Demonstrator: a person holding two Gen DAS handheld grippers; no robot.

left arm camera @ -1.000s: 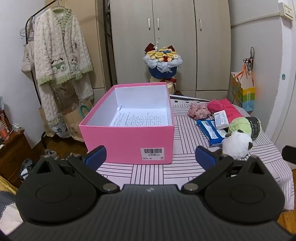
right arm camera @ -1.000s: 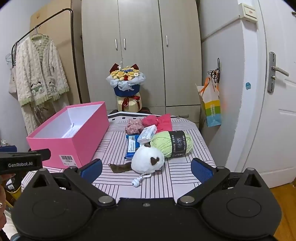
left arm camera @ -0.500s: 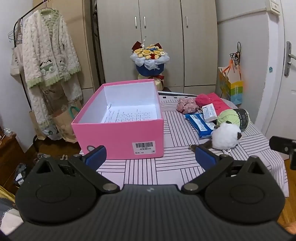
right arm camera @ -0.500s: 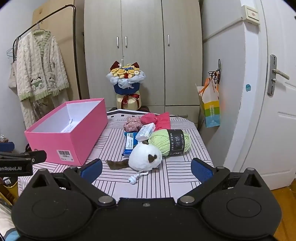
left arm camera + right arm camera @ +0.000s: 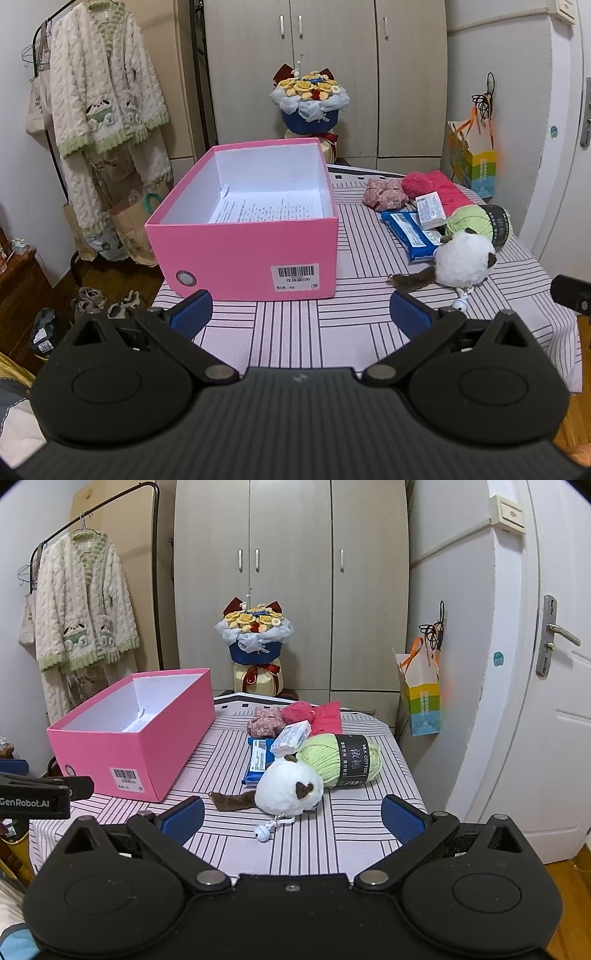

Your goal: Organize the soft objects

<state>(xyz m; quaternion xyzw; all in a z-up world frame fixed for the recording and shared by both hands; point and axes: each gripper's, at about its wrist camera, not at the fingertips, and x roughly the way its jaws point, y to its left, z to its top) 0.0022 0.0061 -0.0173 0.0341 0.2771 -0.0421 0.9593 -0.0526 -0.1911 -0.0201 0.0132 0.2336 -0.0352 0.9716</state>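
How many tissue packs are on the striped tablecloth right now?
2. A flat blue tissue pack lies between the pink cardboard box and the green yarn skein. A smaller white tissue pack rests tilted on its far end. More may be hidden behind the pile.

On the striped table (image 5: 351, 834) there's one pink box (image 5: 147, 746), open-topped, with one printed sheet (image 5: 266, 210) lying inside. Beside it, one white plush toy (image 5: 290, 792), one green yarn skein (image 5: 341, 760), one red yarn ball (image 5: 297, 712), one floral fabric bundle (image 5: 264, 722), one red cloth (image 5: 327, 718), and two tissue packs: one blue (image 5: 258, 758), one white (image 5: 291, 736).
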